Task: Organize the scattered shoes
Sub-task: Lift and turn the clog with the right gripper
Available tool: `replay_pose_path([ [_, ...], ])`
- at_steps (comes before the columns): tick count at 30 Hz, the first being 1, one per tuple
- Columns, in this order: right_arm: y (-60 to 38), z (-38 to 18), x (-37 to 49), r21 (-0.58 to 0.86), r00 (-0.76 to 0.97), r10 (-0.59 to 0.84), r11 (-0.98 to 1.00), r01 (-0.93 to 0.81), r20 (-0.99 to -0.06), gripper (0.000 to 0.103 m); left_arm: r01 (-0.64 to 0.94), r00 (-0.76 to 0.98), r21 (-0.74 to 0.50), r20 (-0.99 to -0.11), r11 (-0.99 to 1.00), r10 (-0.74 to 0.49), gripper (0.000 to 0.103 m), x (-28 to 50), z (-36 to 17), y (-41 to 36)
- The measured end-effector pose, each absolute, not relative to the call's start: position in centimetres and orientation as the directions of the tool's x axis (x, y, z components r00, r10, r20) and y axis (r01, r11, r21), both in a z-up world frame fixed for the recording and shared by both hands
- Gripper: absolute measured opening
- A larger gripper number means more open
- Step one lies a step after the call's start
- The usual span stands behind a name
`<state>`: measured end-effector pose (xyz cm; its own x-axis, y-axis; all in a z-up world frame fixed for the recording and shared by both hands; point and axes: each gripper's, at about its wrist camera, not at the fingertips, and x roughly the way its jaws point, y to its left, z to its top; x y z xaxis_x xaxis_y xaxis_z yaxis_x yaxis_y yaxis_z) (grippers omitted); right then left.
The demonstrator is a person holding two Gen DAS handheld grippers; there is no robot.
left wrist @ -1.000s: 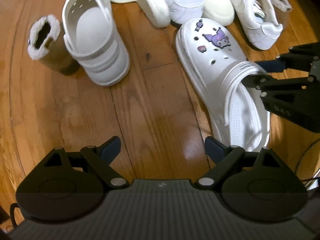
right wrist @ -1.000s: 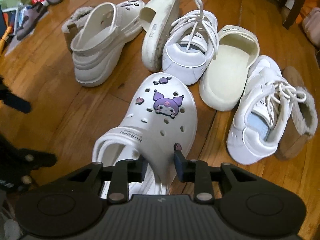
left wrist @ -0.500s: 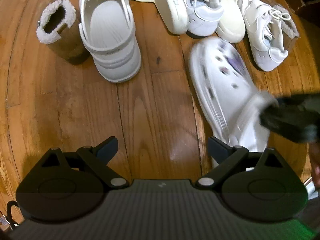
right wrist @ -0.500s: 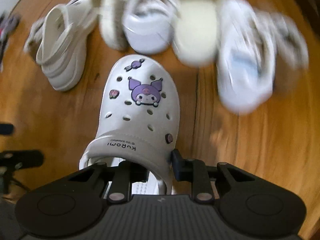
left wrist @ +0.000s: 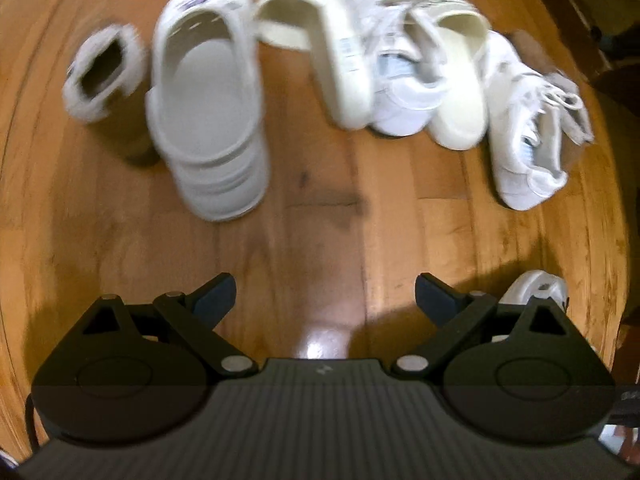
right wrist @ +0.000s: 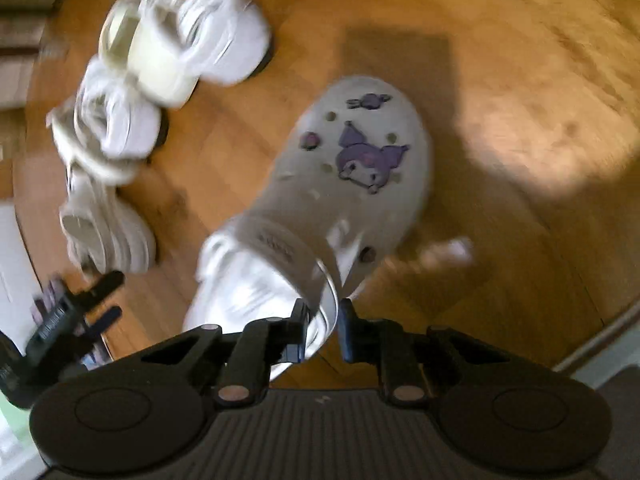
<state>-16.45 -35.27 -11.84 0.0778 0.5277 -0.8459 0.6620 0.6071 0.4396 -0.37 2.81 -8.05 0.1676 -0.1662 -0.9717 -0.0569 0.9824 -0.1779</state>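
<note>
Right gripper point(right wrist: 323, 330) clamped on rear rim of charm-studded white clog point(right wrist: 352, 184), toe pointing ahead; left gripper point(left wrist: 325, 294) wide open, empty, shoe cluster point(left wrist: 404, 64) well ahead.

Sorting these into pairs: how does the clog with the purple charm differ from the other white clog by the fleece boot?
The charm clog is clamped at its heel rim by the right hand-held gripper and points away from the pile; the other white clog stands on the floor, ungripped, beside the fleece boot. The charm clog shows its decorated toe; the other clog shows its open heel and footbed. Both are white with thick soles, probably a pair.
</note>
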Motion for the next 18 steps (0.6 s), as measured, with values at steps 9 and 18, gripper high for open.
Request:
replay_pose_path([
  [9,-29.8,-7.0,-13.9,0.396,0.099,0.385,0.907,0.144,-0.917,0.03,0.04,0.109,-0.18,-0.977,0.983,-0.184,0.098,-0.6,-9.0,-0.5],
  [18,-20.6,-9.7,-12.6,-0.05,0.126,0.023,0.839,-0.543,-0.992,0.045,-0.007,0.057,-0.203,-0.978,0.979,-0.202,0.098,-2.0,-9.2,2.5],
])
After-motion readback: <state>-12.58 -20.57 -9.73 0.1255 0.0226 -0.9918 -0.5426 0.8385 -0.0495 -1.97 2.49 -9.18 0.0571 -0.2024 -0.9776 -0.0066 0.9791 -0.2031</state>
